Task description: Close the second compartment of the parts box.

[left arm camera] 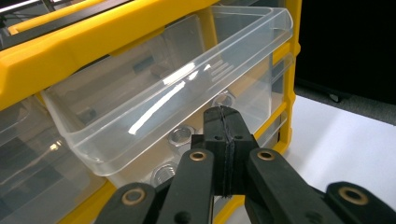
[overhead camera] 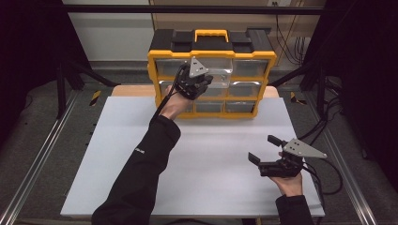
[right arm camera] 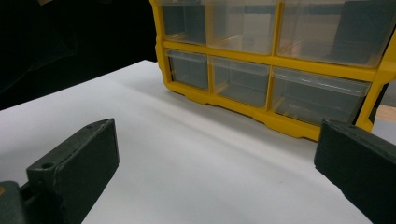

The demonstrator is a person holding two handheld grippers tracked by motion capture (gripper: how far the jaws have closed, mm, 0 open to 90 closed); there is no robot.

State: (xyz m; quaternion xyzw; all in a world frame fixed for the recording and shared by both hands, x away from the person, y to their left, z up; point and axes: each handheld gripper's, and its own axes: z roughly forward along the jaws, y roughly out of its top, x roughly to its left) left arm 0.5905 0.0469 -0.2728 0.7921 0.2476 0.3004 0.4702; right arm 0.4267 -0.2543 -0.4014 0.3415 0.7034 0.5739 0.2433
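A yellow organizer [overhead camera: 211,54] with clear drawers stands at the back middle of the white table [overhead camera: 202,164]. One clear drawer [overhead camera: 219,75] in its top row is pulled out. My left gripper [overhead camera: 206,80] is up against the organizer's front, just below that drawer. In the left gripper view the drawer [left arm camera: 163,93] looks empty. My left gripper [left arm camera: 224,116] is shut, jaws pressed flat together with nothing seen between them. Metal nuts [left arm camera: 181,135] lie in the drawer beneath. My right gripper [overhead camera: 263,148] rests at the front right, open and holding nothing.
In the right gripper view the organizer's frame [right arm camera: 261,58] stands across bare white table [right arm camera: 187,154], seen between the jaws of my right gripper [right arm camera: 215,158]. Black frame bars and cables run along both sides of the table.
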